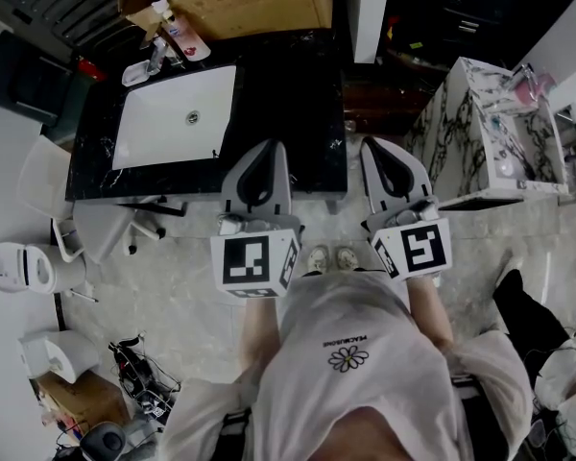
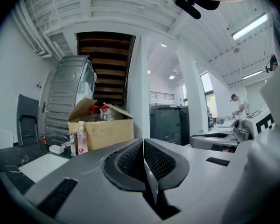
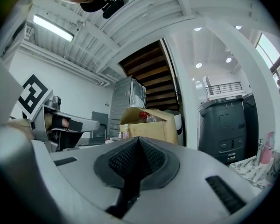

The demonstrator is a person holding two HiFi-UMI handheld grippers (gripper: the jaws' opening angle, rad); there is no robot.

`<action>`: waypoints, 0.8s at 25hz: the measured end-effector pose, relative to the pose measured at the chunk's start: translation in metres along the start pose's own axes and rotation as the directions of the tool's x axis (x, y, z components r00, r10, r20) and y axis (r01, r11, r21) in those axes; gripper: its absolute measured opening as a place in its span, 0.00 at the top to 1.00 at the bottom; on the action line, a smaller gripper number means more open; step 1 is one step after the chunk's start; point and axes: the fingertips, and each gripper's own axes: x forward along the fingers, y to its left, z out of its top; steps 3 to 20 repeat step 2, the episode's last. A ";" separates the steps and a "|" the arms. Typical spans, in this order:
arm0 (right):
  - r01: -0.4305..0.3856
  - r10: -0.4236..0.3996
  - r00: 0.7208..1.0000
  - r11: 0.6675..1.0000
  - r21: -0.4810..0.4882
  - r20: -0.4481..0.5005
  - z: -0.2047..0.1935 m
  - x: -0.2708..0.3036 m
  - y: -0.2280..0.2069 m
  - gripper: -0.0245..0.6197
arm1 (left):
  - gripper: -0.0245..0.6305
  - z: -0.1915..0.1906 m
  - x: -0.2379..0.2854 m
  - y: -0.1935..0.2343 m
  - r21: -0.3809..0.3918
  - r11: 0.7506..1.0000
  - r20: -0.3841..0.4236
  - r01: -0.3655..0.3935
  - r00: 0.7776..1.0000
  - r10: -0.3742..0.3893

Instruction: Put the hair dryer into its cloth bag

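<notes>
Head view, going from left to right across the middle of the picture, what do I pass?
White sink basin → left tongs, shut and empty → right tongs, shut and empty → marbled counter.

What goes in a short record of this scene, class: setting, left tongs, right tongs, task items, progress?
setting: person standing before a black counter with a white sink; cardboard box behind it
left tongs: shut, nothing between them, held level
right tongs: shut, nothing between them, held level
hair dryer: not visible in any view
cloth bag: not visible in any view
progress: nothing picked up yet
</notes>
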 end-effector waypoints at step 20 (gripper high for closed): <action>-0.002 0.002 1.000 1.000 -0.005 -0.003 0.000 0.001 0.002 0.94 | 0.93 0.000 -0.001 0.002 -0.002 1.000 0.002 -0.003 1.000 0.003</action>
